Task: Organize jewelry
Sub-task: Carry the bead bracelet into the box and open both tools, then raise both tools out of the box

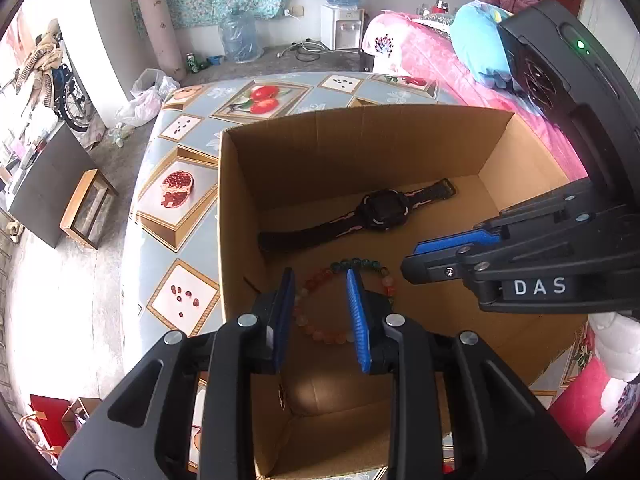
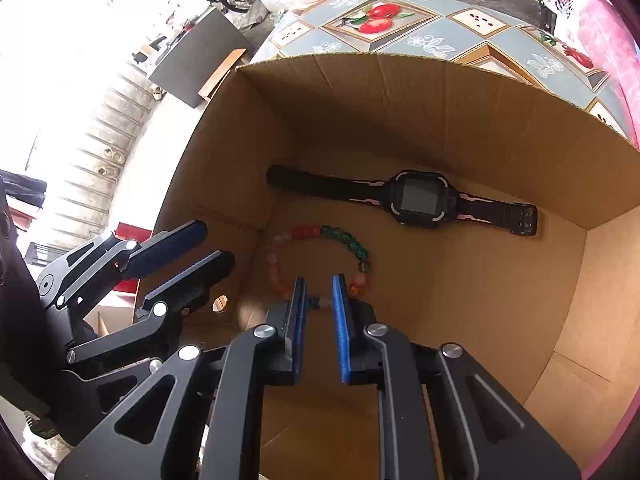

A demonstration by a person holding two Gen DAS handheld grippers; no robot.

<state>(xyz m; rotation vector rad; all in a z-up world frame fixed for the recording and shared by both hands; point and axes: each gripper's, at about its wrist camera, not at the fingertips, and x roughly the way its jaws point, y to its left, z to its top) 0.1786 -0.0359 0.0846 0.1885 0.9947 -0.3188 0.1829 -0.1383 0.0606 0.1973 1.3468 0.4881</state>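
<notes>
Lying on the floor of the open cardboard box (image 1: pixel 248 184) are both pieces of jewelry: a black wristwatch (image 1: pixel 382 211), stretched flat with its strap along the far wall, and a beaded bracelet (image 1: pixel 320 280) of red, pink and green beads nearer the front, close to the box's left wall and apart from the watch. The left gripper (image 1: pixel 320 312) hangs over the bracelet with its blue pads narrowly parted; the beads lie below the gap, and neither pad presses on them. The right gripper (image 2: pixel 320 300) points down over the bracelet's near side, jaws also slightly apart and holding nothing. The box stands on a table (image 1: pixel 192 136) covered in a fruit-patterned cloth, beside a pink bed (image 1: pixel 440 60).
</notes>
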